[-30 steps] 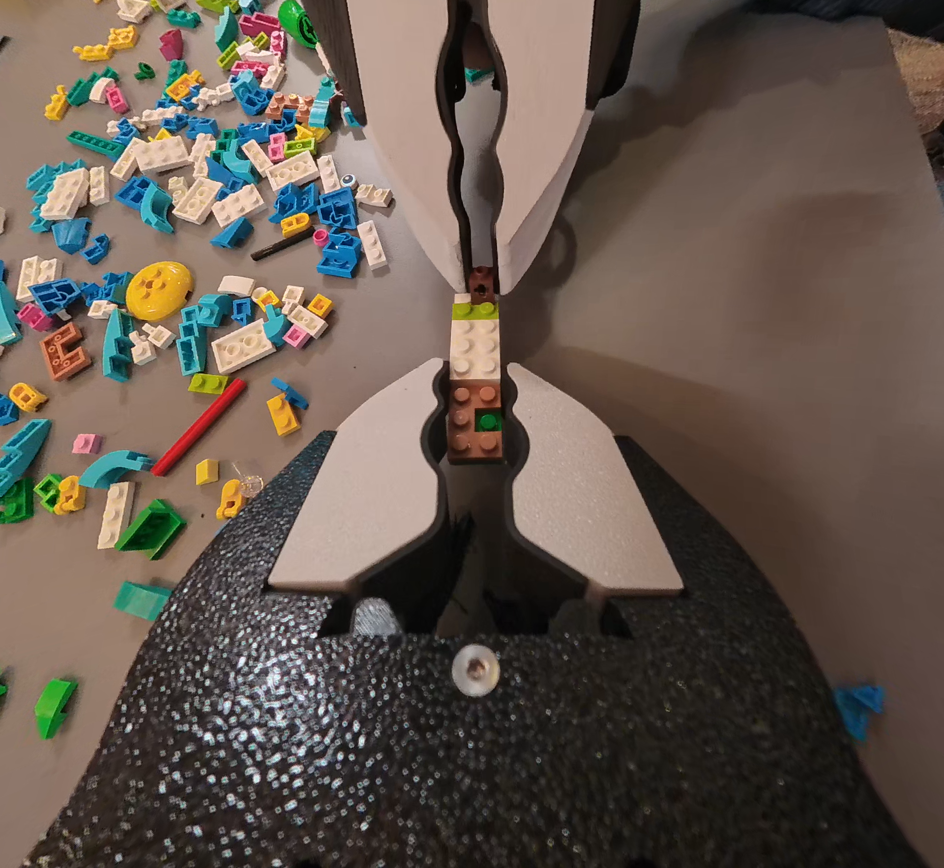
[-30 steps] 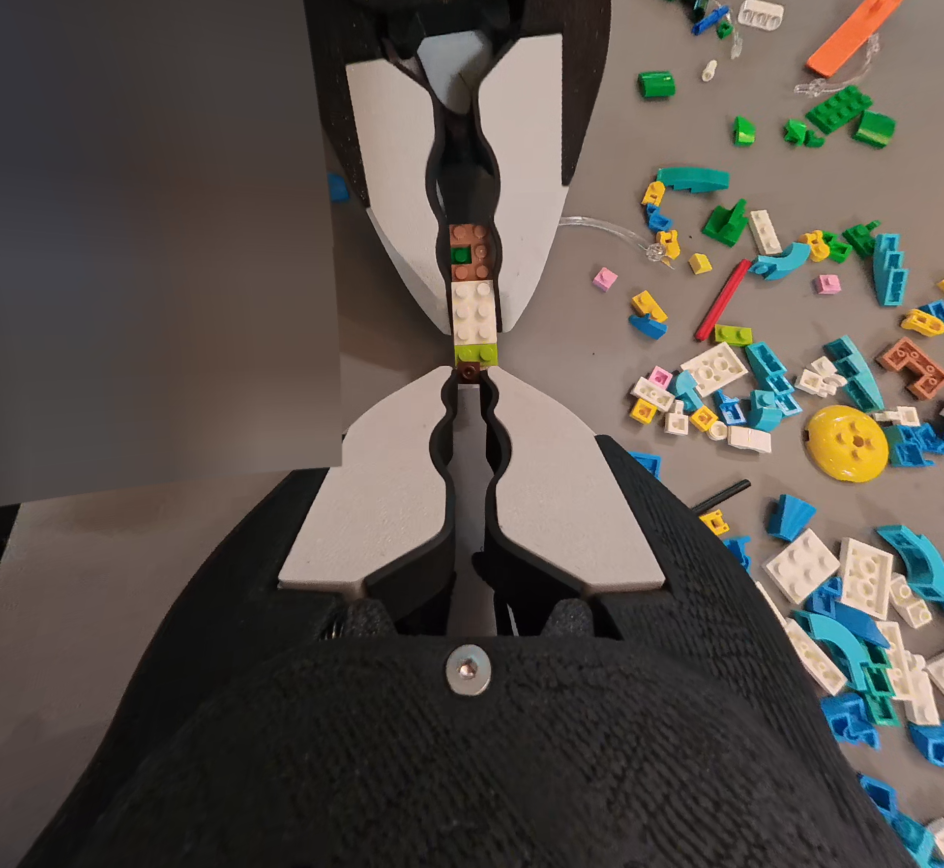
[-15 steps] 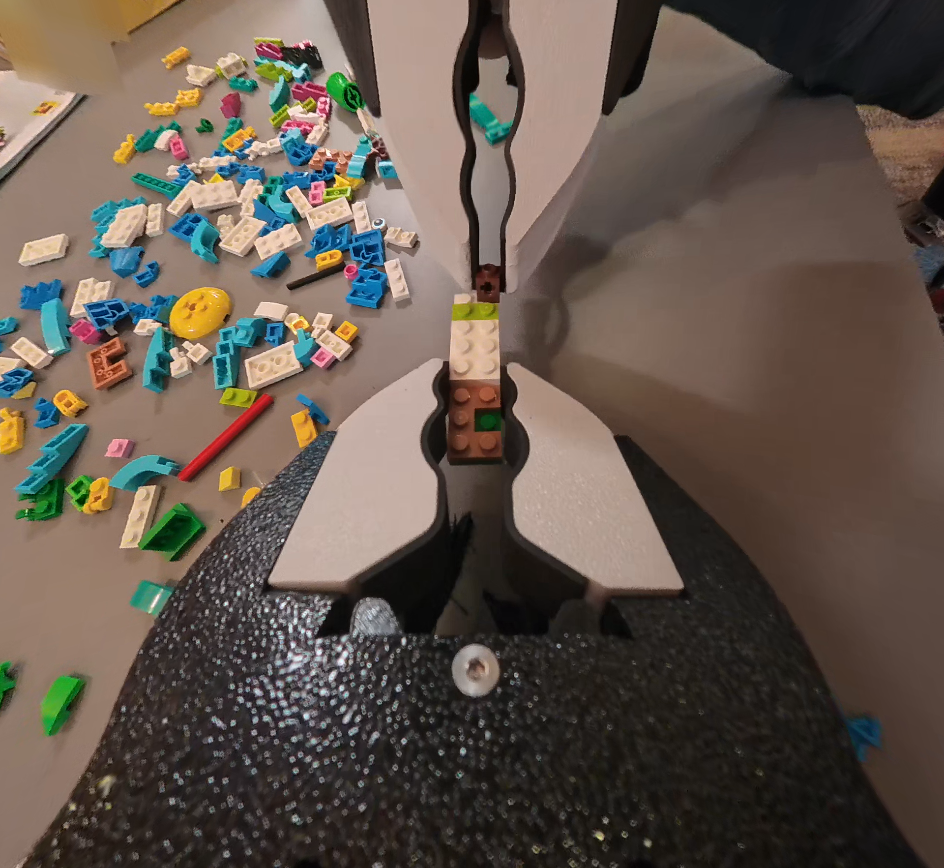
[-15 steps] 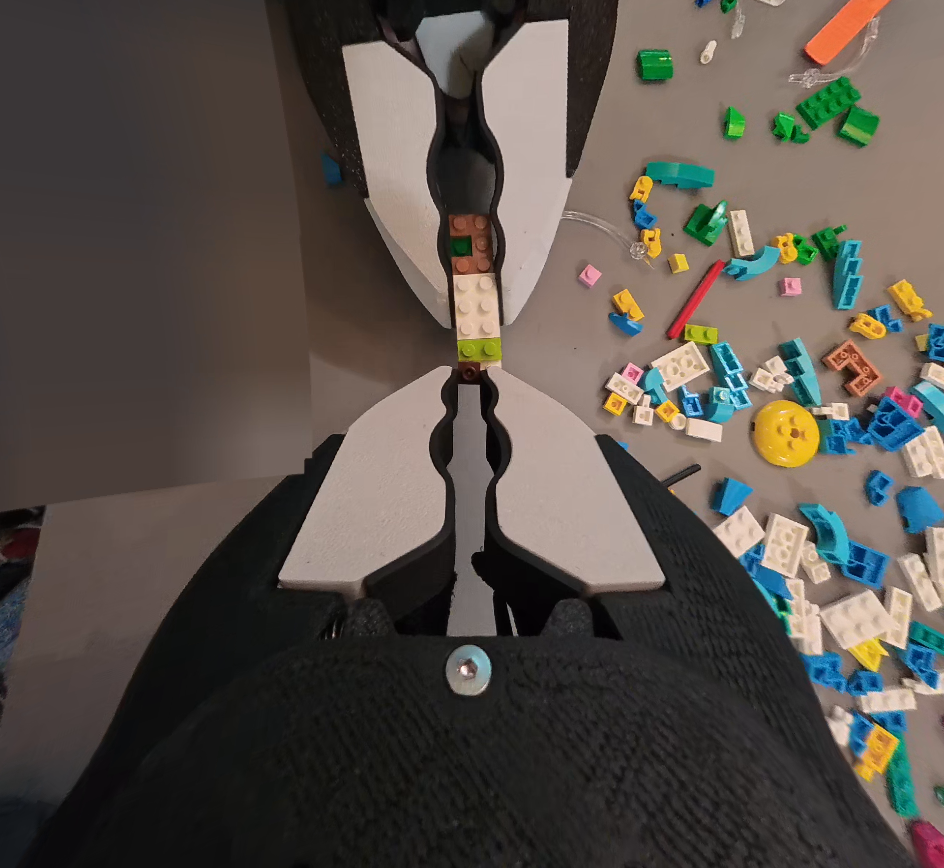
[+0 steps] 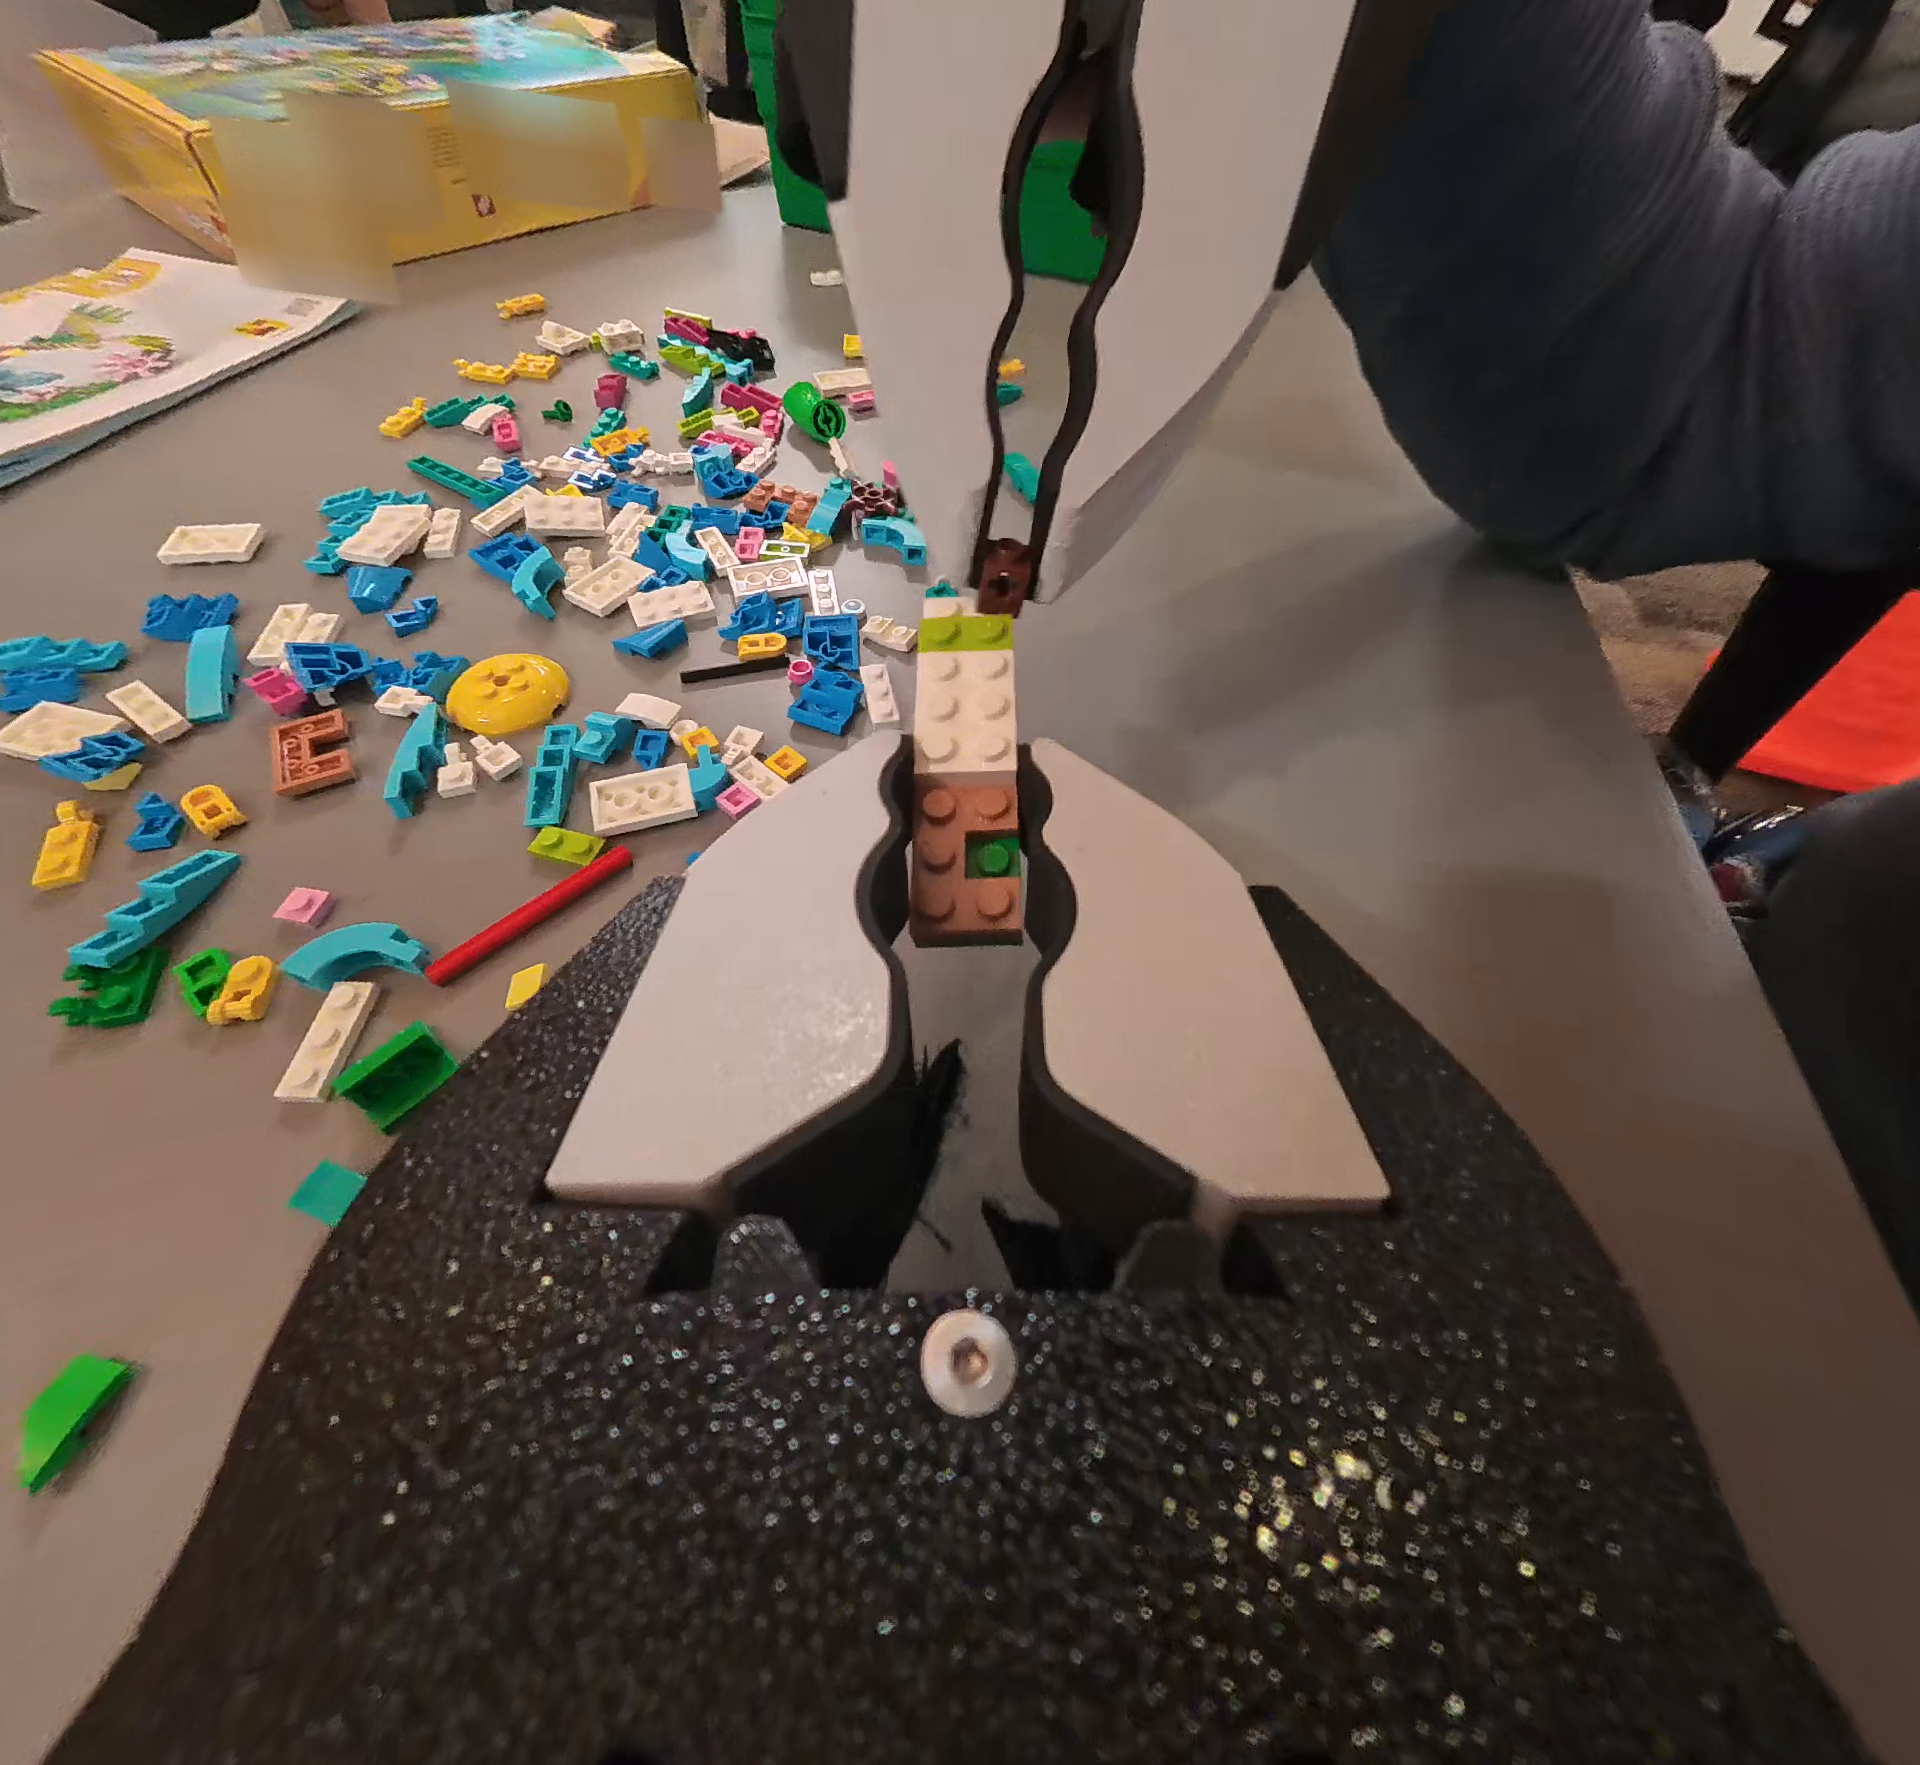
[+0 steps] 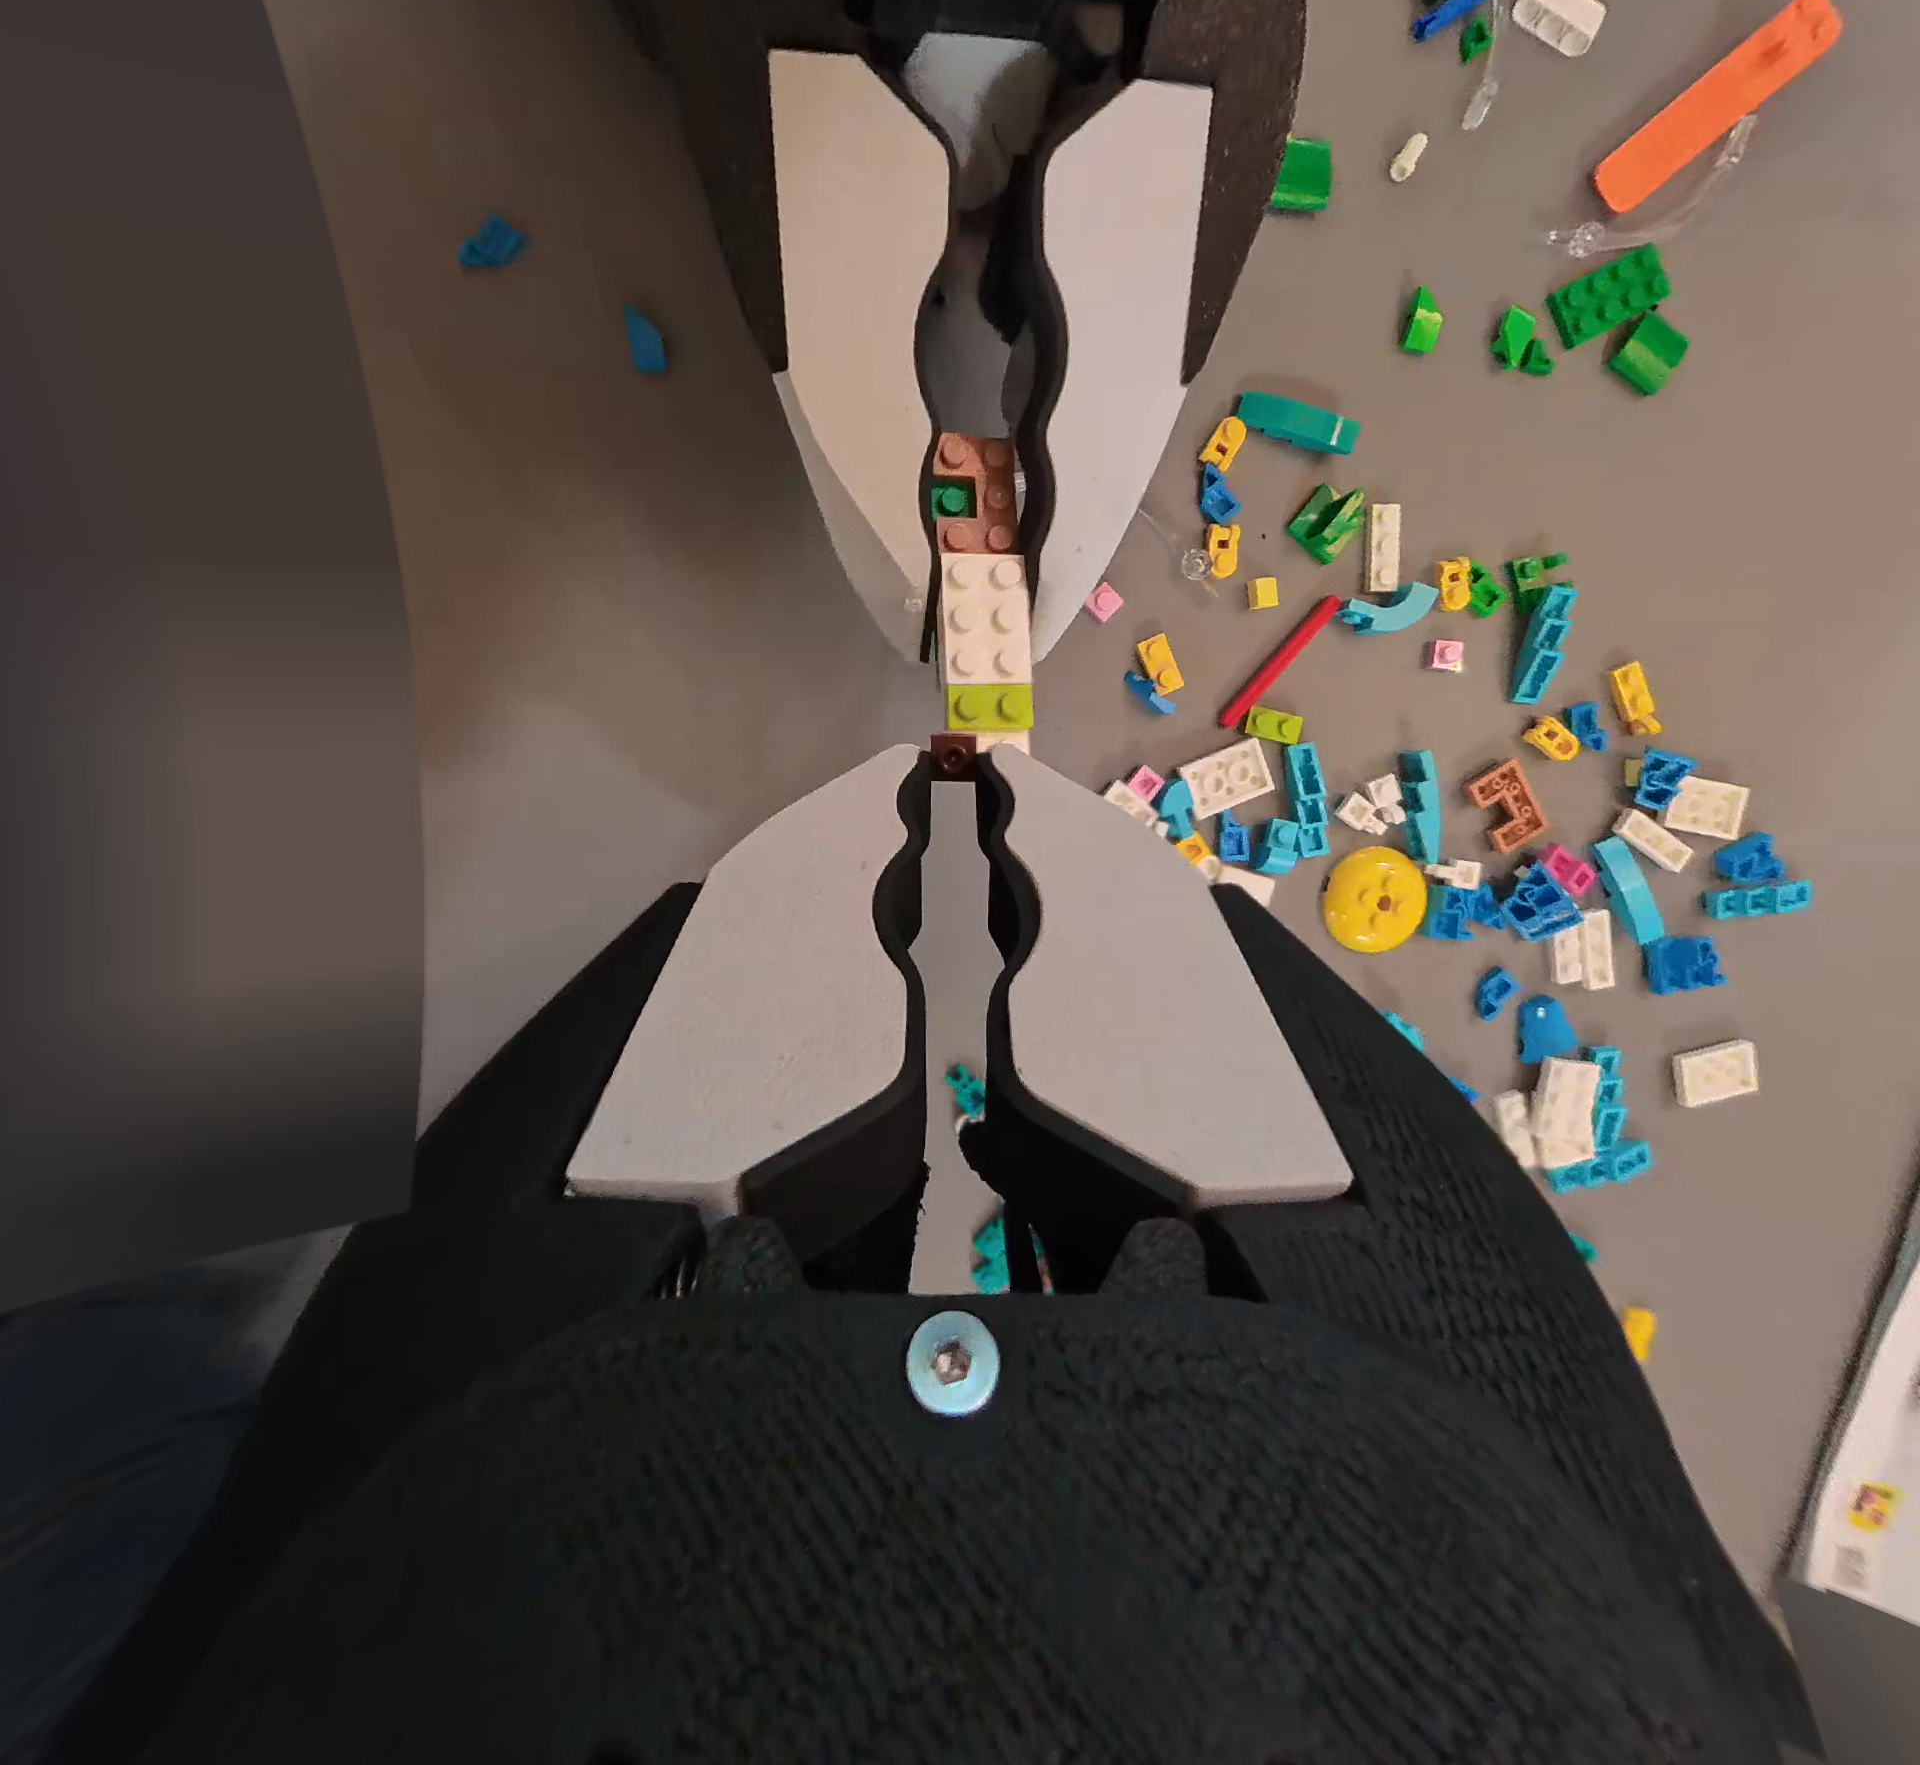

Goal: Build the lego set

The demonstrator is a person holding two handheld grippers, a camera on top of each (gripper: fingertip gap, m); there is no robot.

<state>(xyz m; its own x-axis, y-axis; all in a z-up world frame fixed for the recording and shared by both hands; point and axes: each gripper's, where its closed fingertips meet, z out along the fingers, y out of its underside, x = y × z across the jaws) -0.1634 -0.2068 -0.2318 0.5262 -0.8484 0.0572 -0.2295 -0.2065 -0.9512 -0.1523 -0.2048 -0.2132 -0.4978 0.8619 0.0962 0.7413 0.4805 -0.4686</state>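
Lego strip assembly of brown, white and lime plates [image 5: 966, 759] sits lengthwise in the left gripper [image 5: 966, 842], fingers clenched on its brown end. At its 12 o'clock tip, the right gripper [image 6: 954, 759] pinches a small dark-brown stud piece [image 6: 952, 757], touching the lime end.

Change over the last second: both tools have lifted and tilted away from the grey table [image 5: 1299, 780]; the yellow cardboard box [image 5: 343, 146] and instruction booklet [image 5: 125, 344] now show at 10 o'clock. The stud's contact looks unchanged. Judged: it is still being seated, not yet released.

Surroundings, left to right: loose bricks [image 5: 582, 572] scattered 9 to 11 o'clock, including a yellow dome [image 5: 509, 692] and a red rod [image 5: 530, 915]. A dark sleeve [image 5: 1558, 261] at 1 o'clock. Nothing blocks the join.
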